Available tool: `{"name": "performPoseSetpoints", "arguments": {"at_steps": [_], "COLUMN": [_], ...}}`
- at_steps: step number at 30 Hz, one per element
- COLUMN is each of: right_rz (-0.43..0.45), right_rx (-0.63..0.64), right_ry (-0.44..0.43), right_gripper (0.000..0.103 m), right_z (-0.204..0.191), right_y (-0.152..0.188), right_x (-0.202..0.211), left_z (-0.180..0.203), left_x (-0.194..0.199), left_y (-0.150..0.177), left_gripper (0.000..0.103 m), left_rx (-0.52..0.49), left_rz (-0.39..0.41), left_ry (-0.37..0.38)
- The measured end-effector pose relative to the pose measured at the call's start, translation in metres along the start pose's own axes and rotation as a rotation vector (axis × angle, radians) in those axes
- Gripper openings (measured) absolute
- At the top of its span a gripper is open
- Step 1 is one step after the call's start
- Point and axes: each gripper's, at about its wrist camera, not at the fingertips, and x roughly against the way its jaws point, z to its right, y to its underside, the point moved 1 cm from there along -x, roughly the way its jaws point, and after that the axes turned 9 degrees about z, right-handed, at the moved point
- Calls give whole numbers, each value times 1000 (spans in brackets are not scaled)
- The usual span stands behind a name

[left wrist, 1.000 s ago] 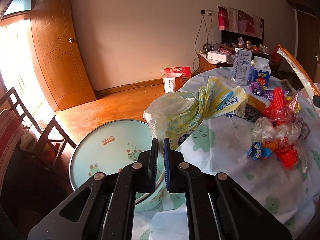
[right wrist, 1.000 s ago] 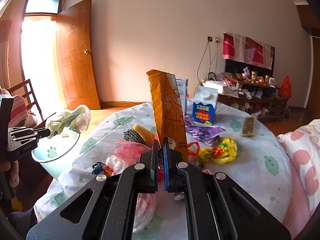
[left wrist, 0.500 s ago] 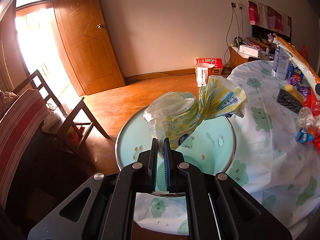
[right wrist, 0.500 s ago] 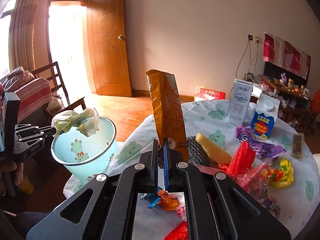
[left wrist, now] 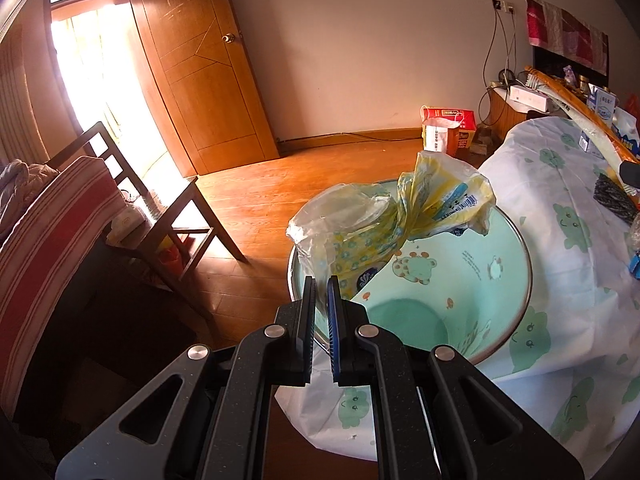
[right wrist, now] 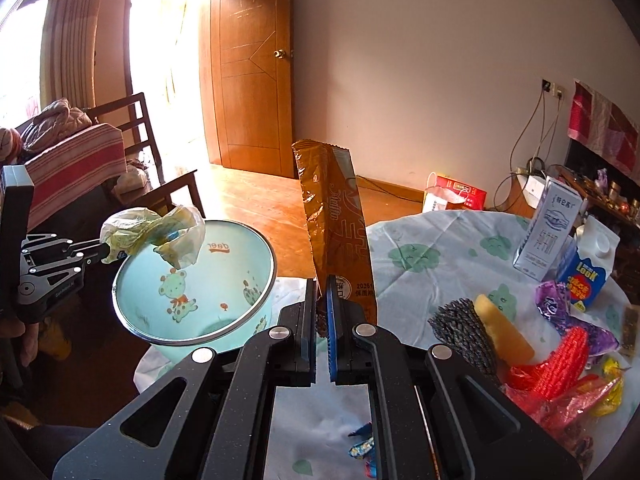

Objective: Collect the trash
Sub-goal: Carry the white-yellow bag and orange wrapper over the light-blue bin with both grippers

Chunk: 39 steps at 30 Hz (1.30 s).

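Crinkled yellow plastic bag (left wrist: 404,216), pinched in your left gripper (left wrist: 321,296) fingers, hangs over the bin (right wrist: 224,320) beside the tabletop (right wrist: 432,256) edge for release; right gripper (right wrist: 321,300) pinches a brown wrapper (right wrist: 340,232) upright, queued next.

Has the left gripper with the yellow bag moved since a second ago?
Yes. The left gripper carried the crumpled bag from beside the basin to over its rim.
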Motion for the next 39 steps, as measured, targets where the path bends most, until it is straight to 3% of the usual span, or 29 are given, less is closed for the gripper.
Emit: {"name": "performPoseSetpoints", "arguments": {"at_steps": [15,39], "right_rz": [-58,-106], "right_rx": [77,168], "right_ry": [-61,-107], "right_gripper": [5,5], "right_z": [-32,-57], "right_y": [2,9], "right_x": [-37,-47], "left_z": [-19,-23], "left_x": [-11,-14], "left_y": [9,10], "left_gripper": [6,6], "left_rx": [7,22], "left_rz": [-30,-41], "left_ry": [-51,-48]}}
